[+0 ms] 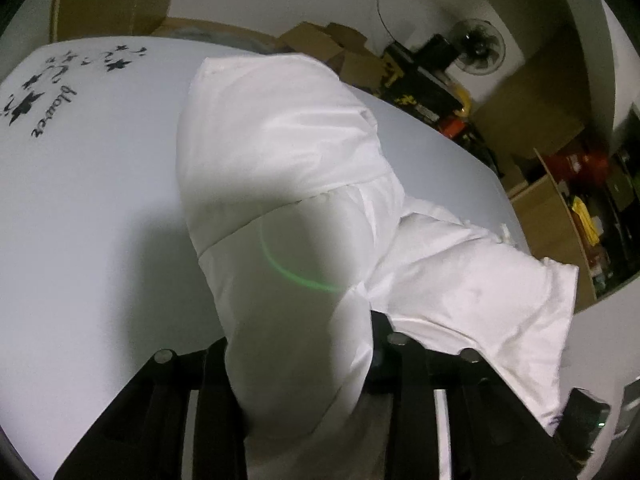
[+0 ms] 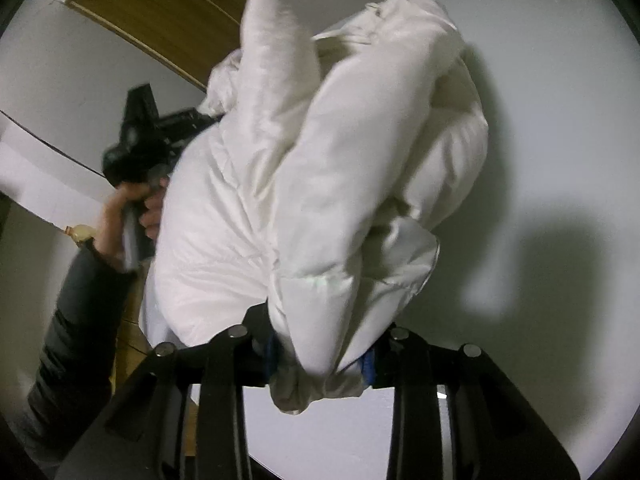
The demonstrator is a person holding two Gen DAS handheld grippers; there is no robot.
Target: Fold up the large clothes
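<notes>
A puffy white padded garment (image 1: 280,148) hangs bunched over the pale table (image 1: 88,200). A thick fold of it runs down between the black fingers of my left gripper (image 1: 300,360), which is shut on it. In the right wrist view the same garment (image 2: 340,152) is a lifted bundle, and my right gripper (image 2: 320,364) is shut on a gathered end of it, blue pads (image 2: 369,364) pressing the cloth. The left gripper (image 2: 140,136) shows there too, at the bundle's left side, its fingertips hidden in the fabric.
The tabletop carries a black flower print with lettering (image 1: 44,92) at its far left. Beyond the table's far edge stand cardboard boxes (image 1: 332,48), a fan (image 1: 478,46) and cluttered shelves (image 1: 580,184). A hand (image 2: 132,208) and dark sleeve (image 2: 76,320) hold the left gripper.
</notes>
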